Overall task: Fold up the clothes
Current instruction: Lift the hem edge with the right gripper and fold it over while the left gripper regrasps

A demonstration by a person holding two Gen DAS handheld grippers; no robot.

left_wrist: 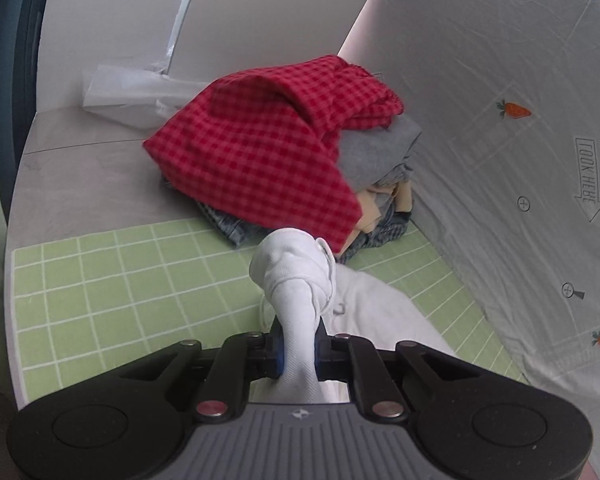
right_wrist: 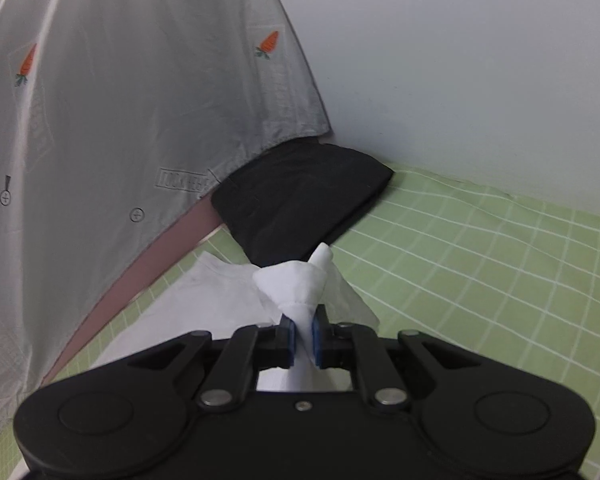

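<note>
A white garment (left_wrist: 364, 308) lies on the green checked sheet (left_wrist: 112, 280). My left gripper (left_wrist: 299, 354) is shut on a bunched ribbed part of it, which sticks up past the fingertips. In the right wrist view the same white garment (right_wrist: 204, 292) spreads to the left, and my right gripper (right_wrist: 304, 340) is shut on a pinched corner of it. A pile of clothes topped by a red checked cloth (left_wrist: 268, 140) and a grey piece (left_wrist: 376, 152) sits just beyond the left gripper. A folded black garment (right_wrist: 300, 204) lies just beyond the right gripper.
A grey curtain with carrot prints (left_wrist: 520, 128) hangs along the bed's far side, also the curtain (right_wrist: 120, 100) at left in the right wrist view. A pale wall (right_wrist: 460, 60) stands behind. Crumpled clear plastic (left_wrist: 128, 92) lies on the bare grey mattress (left_wrist: 80, 172).
</note>
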